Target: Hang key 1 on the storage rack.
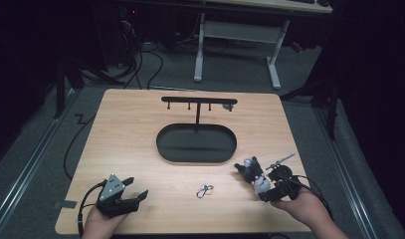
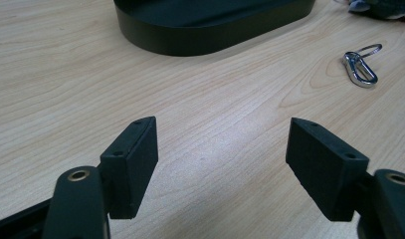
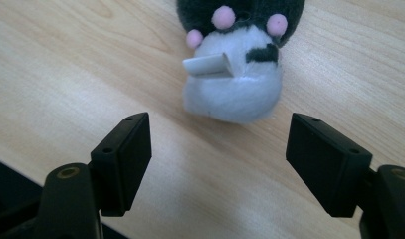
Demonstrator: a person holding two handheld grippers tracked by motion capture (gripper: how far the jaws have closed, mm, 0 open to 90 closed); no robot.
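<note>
Plush toy (image 3: 233, 74) lying on the table (image 1: 140, 149) just ahead of the right gripper (image 3: 217, 159), jaws wide apart, nothing held. Left gripper (image 2: 222, 164) likewise agape and empty. Hanging on the hook stand (image 1: 197, 102) apparently undone; carabiner (image 1: 204, 190) untouched.

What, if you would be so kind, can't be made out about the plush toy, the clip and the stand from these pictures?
- Plush toy: its dark upper part is cut off by the top edge of the right gripper view; in the high view it is too small to read.
- Metal clip: its ring is blurred in the left gripper view.
- Stand: the small thing at its bar's right end is too small to identify.
</note>
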